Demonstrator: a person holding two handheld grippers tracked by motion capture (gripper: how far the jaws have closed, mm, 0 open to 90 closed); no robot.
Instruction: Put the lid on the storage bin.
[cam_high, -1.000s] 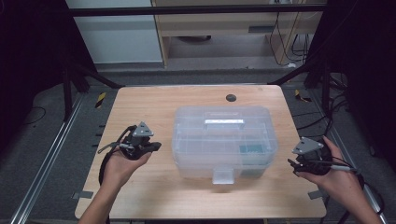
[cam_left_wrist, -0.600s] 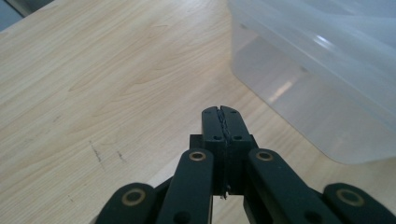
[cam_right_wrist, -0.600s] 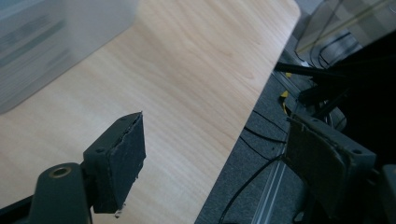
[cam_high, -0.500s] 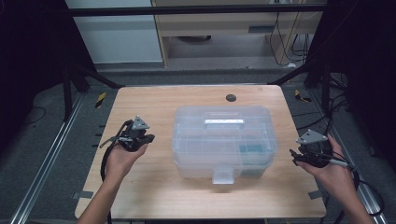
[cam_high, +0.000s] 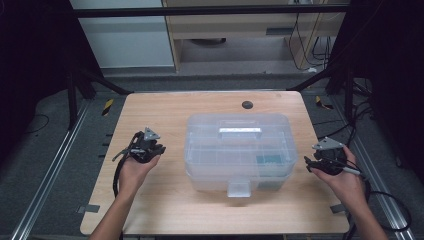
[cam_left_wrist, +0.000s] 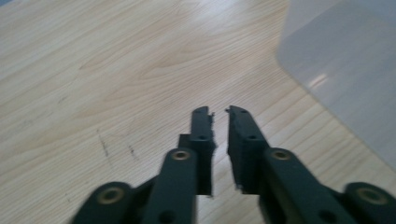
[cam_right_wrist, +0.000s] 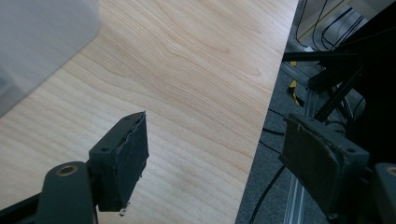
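Observation:
A clear plastic box (cam_high: 237, 150) with a lid handle (cam_high: 240, 131) and a front latch (cam_high: 238, 188) stands shut at the table's middle. My left gripper (cam_high: 160, 148) is held in a hand left of the box, pointing toward it. In the left gripper view its jaws (cam_left_wrist: 219, 112) have just been opening and stand a narrow gap apart with nothing between them, and the box wall (cam_left_wrist: 345, 70) rises at the right. My right gripper (cam_high: 309, 162) hovers right of the box. Its jaws (cam_right_wrist: 215, 121) have been closing slightly, still stand wide, and hold nothing; the box corner (cam_right_wrist: 37, 42) is at upper left.
The wooden table (cam_high: 175, 110) has a small black round cap (cam_high: 247, 105) behind the box. Its right edge (cam_right_wrist: 261, 140) runs under my right gripper, with floor, cables and metal rails (cam_right_wrist: 327, 60) beyond. Bare wood lies on either side of the box.
Both hands have sunk a little toward the table. The right gripper has edged in toward the box's side.

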